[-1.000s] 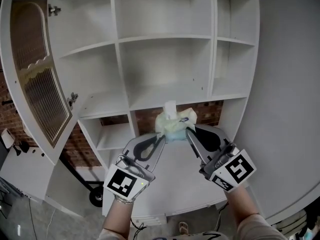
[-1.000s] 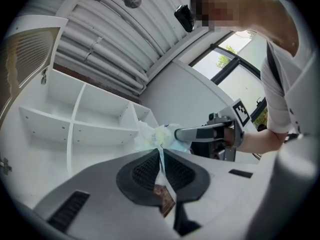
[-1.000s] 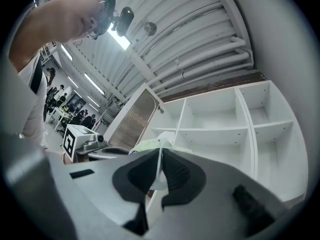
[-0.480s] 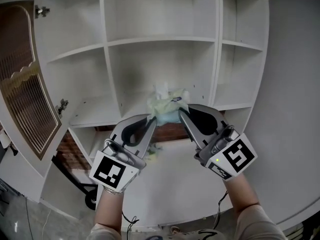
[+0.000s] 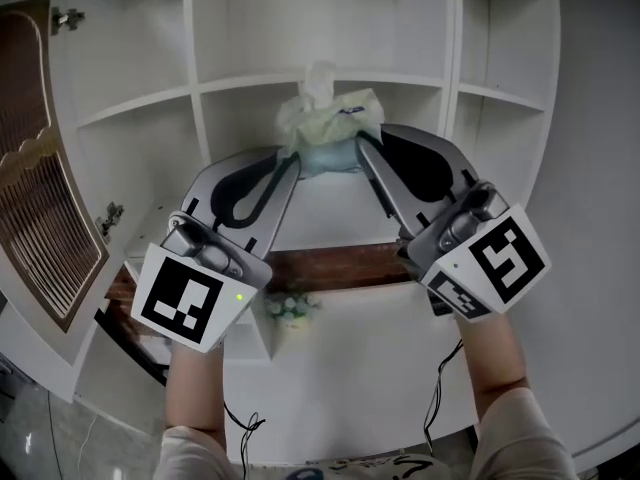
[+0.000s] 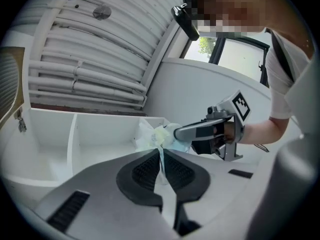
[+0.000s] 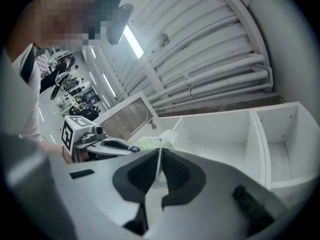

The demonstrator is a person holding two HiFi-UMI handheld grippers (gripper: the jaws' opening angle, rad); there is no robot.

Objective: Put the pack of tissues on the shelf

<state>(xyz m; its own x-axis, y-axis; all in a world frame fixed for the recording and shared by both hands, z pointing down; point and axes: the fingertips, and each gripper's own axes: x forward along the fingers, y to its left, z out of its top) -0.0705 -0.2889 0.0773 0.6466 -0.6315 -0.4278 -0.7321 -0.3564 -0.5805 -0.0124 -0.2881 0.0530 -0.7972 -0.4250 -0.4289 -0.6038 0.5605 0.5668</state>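
Head view: the soft, crinkly pale-green pack of tissues [image 5: 328,118], with a white sheet puffing from its top, hangs between the left gripper [image 5: 291,160] and the right gripper [image 5: 361,146], before the smooth white shelf [image 5: 300,80].

Left gripper view: ribbed black pads pinch the pack's thin plastic edge.

Right gripper view: its jaws clamp the opposite edge likewise.

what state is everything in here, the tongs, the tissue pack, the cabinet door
left tongs: shut, pinching the left edge of the pack's wrapper
right tongs: shut, pinching the right edge of the wrapper
pale green plastic pack of tissues: held up between both tongs in front of the shelves, one tissue sticking out of the top, not yet on a shelf
brown-framed cabinet door with ribbed panel: swung open to the left
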